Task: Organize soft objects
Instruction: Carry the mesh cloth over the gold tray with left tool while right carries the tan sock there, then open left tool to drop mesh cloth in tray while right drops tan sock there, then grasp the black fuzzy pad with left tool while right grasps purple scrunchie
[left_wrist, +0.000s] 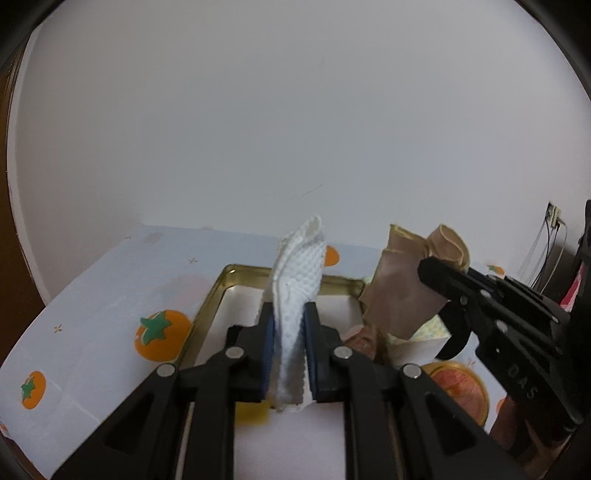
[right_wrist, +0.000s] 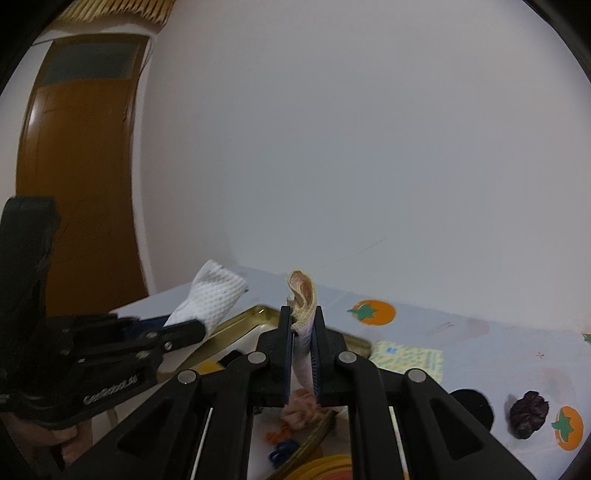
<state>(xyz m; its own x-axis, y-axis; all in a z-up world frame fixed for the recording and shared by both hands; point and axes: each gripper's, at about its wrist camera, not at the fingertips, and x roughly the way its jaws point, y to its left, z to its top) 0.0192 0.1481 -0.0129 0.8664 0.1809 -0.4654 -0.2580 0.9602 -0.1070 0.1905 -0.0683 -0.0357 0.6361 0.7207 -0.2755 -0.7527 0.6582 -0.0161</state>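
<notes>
My left gripper (left_wrist: 289, 314) is shut on a white waffle-textured cloth (left_wrist: 295, 295) that stands up between its pads, above a shallow gold tin tray (left_wrist: 218, 295). To its right my right gripper (left_wrist: 434, 275) is shut on a beige cloth (left_wrist: 399, 291), held over the tray's right end. In the right wrist view the right gripper (right_wrist: 302, 317) pinches that beige cloth (right_wrist: 304, 291), whose pink lower part hangs between the pads. The left gripper (right_wrist: 194, 328) enters from the left with the white cloth (right_wrist: 212, 295). Both are lifted off the table.
The table wears a white cloth printed with orange fruits (right_wrist: 373, 312) and meets a plain wall. A yellow patterned cloth (right_wrist: 410, 360), a black round piece (right_wrist: 474, 404) and a dark purple scrunched item (right_wrist: 528, 413) lie right of the tray (right_wrist: 251, 317). A brown door (right_wrist: 81, 184) stands far left.
</notes>
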